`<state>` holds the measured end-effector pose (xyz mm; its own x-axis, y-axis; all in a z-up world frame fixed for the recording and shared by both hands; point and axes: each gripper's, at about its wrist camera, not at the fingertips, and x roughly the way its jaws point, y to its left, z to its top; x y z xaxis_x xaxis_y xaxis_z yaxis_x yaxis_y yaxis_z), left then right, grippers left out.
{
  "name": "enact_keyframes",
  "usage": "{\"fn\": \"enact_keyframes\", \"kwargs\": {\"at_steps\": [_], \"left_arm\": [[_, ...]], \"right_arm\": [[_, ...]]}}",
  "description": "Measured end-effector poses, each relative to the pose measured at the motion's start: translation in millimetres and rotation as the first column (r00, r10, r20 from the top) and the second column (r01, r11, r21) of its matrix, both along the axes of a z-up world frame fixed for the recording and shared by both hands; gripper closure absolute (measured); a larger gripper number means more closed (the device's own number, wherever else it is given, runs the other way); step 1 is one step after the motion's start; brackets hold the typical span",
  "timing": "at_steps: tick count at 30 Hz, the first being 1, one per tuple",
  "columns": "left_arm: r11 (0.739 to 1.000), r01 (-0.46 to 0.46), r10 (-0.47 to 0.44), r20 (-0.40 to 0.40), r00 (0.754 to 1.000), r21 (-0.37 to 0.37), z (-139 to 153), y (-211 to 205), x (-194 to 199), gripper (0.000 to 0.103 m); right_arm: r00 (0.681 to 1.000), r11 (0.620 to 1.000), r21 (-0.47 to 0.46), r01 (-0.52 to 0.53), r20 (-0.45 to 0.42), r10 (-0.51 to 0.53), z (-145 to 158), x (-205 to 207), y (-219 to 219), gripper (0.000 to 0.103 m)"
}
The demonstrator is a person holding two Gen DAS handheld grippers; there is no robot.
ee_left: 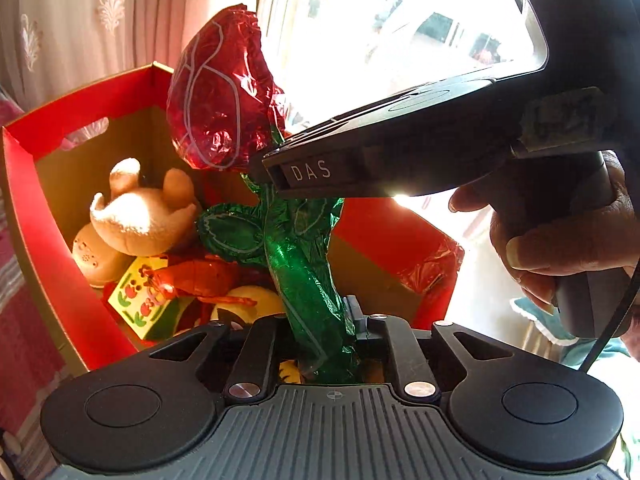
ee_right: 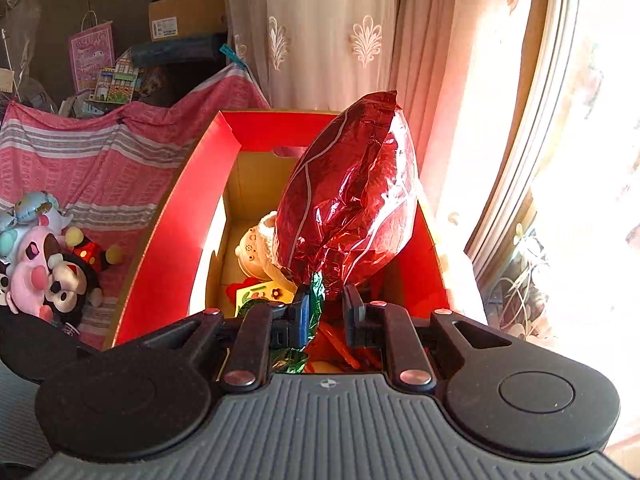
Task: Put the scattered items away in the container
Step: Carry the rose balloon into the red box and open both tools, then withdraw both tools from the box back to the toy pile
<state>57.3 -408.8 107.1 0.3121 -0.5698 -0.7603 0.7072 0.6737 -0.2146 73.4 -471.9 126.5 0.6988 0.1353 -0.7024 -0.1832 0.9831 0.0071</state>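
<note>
A foil rose balloon with a red head [ee_left: 218, 92] and green stem [ee_left: 304, 264] stands over the red cardboard box [ee_left: 36, 184]. My left gripper [ee_left: 320, 336] is shut on the lower stem. My right gripper [ee_right: 326, 314] straddles the stem just under the red head [ee_right: 348, 200]; its jaws stand a little apart with the foil between them, touching the left pad. The right gripper also shows in the left wrist view [ee_left: 280, 172], reaching in from the right. The box [ee_right: 168, 232] holds a plush bear [ee_left: 140, 208], a patterned block [ee_left: 140, 300] and other toys.
Several plush toys [ee_right: 48, 256] lie on a pink striped cloth [ee_right: 100, 160] left of the box. Curtains [ee_right: 340, 32] and a bright window [ee_right: 580, 160] are behind and right. Boxes and bags [ee_right: 184, 16] are stacked at the back left.
</note>
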Motion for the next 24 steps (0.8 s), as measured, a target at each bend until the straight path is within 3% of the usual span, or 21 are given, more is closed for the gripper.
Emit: {"fn": "enact_keyframes", "kwargs": {"at_steps": [1, 2, 3, 4, 5, 9, 24], "left_arm": [[1.000, -0.003, 0.003, -0.009, 1.000, 0.009, -6, -1, 3, 0.063], [1.000, -0.008, 0.009, -0.020, 1.000, 0.016, -11, -1, 6, 0.044], [1.000, -0.022, 0.023, -0.027, 0.999, 0.019, -13, -1, 9, 0.033], [0.999, -0.038, 0.039, -0.031, 0.999, 0.019, -13, -1, 9, 0.017], [0.998, -0.053, 0.054, -0.030, 0.998, 0.016, -12, -1, 10, 0.011], [0.996, -0.086, 0.086, -0.027, 0.996, 0.022, -5, 2, 10, 0.010], [0.992, -0.100, 0.102, -0.028, 0.994, 0.073, -12, 8, 8, 0.010]], "right_arm": [[1.000, 1.000, -0.011, -0.002, -0.011, 0.002, -7, 2, -2, 0.072], [1.000, 1.000, -0.019, -0.004, -0.021, 0.003, -13, 4, -4, 0.061], [1.000, 1.000, -0.024, -0.008, -0.028, 0.007, -18, 6, -5, 0.034], [0.999, 0.999, -0.033, -0.017, -0.036, 0.016, -23, 8, -4, 0.017], [0.999, 0.998, -0.053, -0.030, -0.035, 0.029, -27, 8, -3, 0.015], [0.998, 0.992, -0.109, -0.069, -0.018, 0.068, -33, 10, 3, 0.015], [0.997, 0.996, -0.060, -0.073, -0.043, 0.070, -38, 16, 4, 0.013]]}}
